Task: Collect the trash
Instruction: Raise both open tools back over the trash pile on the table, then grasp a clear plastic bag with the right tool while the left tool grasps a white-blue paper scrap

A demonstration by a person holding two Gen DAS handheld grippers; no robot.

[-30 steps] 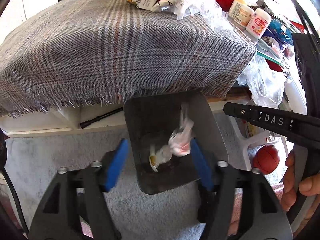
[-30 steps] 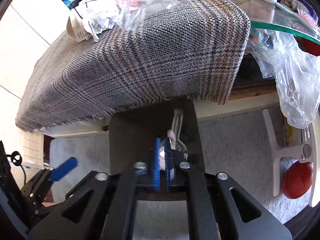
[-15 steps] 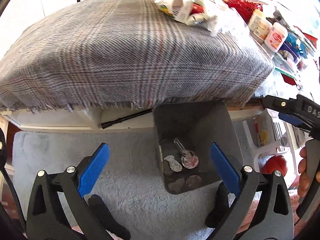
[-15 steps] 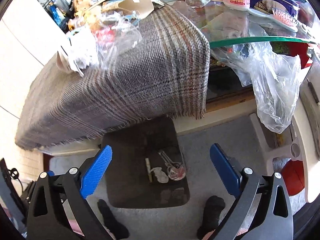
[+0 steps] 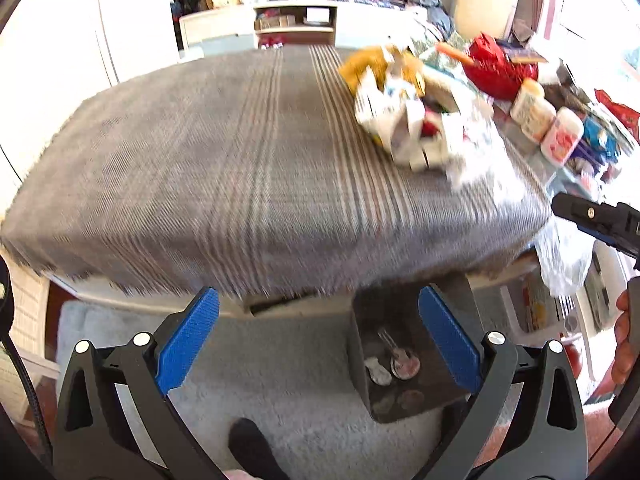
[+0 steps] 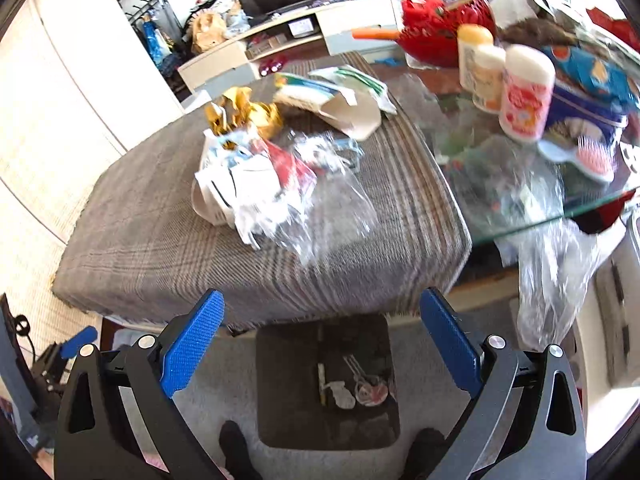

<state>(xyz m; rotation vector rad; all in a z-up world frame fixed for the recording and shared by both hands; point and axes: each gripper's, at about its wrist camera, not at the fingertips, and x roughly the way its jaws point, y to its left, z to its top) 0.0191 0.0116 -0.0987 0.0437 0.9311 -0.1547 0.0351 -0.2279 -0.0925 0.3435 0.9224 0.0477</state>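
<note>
Two grippers, left (image 5: pixel 318 336) and right (image 6: pixel 320 340) (fingers spread, empty), above one bin (image 6: pixel 280 360).

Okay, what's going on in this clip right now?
A person is clearing trash with handheld tongs. Both the left tongs and the right tongs are open and empty above a dark bin on the floor, which has a few wrappers at its bottom. A pile of crumpled packaging and plastic remains on the plaid-covered table, not yet collected.
</note>
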